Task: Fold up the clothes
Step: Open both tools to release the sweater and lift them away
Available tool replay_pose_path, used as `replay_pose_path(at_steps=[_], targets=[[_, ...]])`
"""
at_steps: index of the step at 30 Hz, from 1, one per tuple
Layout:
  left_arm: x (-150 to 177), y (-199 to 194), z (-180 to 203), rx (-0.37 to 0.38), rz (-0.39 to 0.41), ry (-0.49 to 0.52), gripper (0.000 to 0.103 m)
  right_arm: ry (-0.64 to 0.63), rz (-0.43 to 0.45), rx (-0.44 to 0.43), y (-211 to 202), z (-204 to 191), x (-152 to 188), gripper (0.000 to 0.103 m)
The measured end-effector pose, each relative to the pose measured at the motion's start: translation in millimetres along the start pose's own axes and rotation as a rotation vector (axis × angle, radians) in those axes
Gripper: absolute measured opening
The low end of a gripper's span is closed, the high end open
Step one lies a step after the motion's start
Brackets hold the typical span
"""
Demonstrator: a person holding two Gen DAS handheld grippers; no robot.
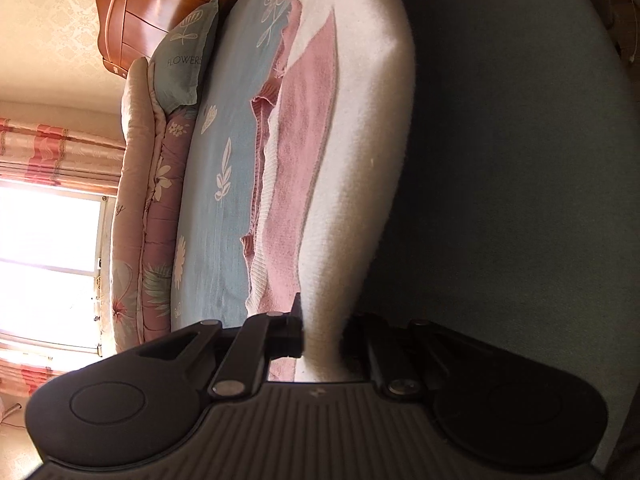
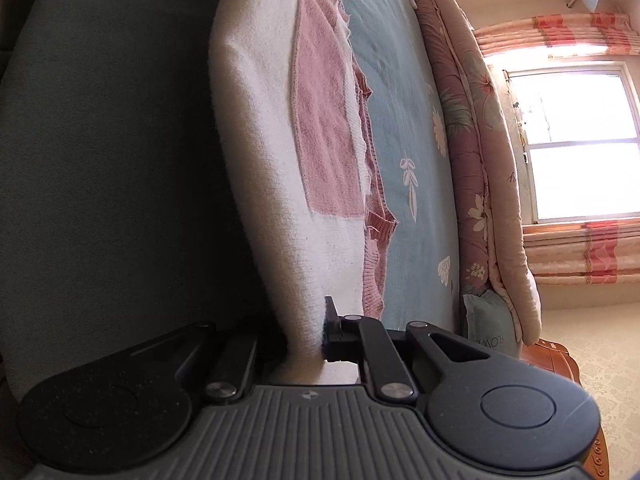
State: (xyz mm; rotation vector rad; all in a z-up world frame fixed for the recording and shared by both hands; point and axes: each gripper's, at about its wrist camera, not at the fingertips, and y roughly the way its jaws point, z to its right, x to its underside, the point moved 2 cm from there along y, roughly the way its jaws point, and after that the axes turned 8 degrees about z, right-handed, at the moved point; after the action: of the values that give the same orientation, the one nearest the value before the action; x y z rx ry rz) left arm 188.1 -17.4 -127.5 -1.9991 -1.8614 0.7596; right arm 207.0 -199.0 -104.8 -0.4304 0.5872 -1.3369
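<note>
Garment fabric, white and pink (image 1: 320, 168), is clamped in both claws: the left gripper (image 1: 320, 340) pinches its pale edge at 6 o'clock in its view, and the right gripper (image 2: 306, 344) does likewise. From each claw the cloth stretches toward 12 o'clock, over the blue floral bedsheet (image 1: 224, 128) beside a pillow (image 1: 184, 56).

Pink-and-white garment (image 1: 316, 152) on bed
</note>
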Motion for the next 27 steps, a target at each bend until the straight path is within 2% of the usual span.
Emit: replay_pose_path(at_steps=[5, 9, 11, 13, 16, 19, 21, 22, 23, 25, 27], targets=[[-2.1, -27.7, 21.3, 0.025, -0.002, 0.005, 0.006, -0.012, 0.008, -0.041, -27.0, -20.6, -5.6, 0.012], [-3.8, -34.0, 40.3, 0.047, -0.011, 0.0, 0.008, -0.015, -0.011, -0.067, -26.6, -34.0, -3.6, 0.014], [-3.0, -33.3, 49.6, 0.083, -0.036, 0.007, 0.015, -0.008, -0.024, -0.081, -21.1, -36.9, -1.6, 0.018], [-1.6, -39.4, 53.4, 0.113, -0.045, 0.015, 0.015, 0.017, -0.035, -0.113, -20.1, -38.8, 1.4, 0.025], [3.6, -64.1, 45.6, 0.229, -0.028, -0.03, 0.018, 0.061, -0.03, -0.173, -35.4, -33.8, 13.8, 0.035], [12.4, -84.2, 18.8, 0.356, 0.01, -0.173, 0.021, 0.144, -0.03, -0.251, -51.3, -15.6, 33.5, 0.047], [16.0, -84.3, -2.6, 0.352, 0.013, -0.294, 0.038, 0.252, -0.024, -0.27, -59.3, -1.5, 45.1, 0.048], [16.5, -80.9, -13.4, 0.334, 0.014, -0.359, 0.042, 0.313, -0.019, -0.273, -63.6, 4.8, 50.2, 0.048], [15.9, -75.7, -23.6, 0.32, 0.019, -0.432, 0.045, 0.386, -0.009, -0.274, -65.1, 13.3, 54.3, 0.05], [14.1, -62.0, -43.5, 0.306, 0.029, -0.593, 0.045, 0.561, 0.022, -0.271, -60.6, 35.5, 59.4, 0.053], [13.9, -43.0, -56.9, 0.33, 0.025, -0.749, 0.049, 0.727, 0.044, -0.278, -50.7, 50.5, 60.9, 0.058]])
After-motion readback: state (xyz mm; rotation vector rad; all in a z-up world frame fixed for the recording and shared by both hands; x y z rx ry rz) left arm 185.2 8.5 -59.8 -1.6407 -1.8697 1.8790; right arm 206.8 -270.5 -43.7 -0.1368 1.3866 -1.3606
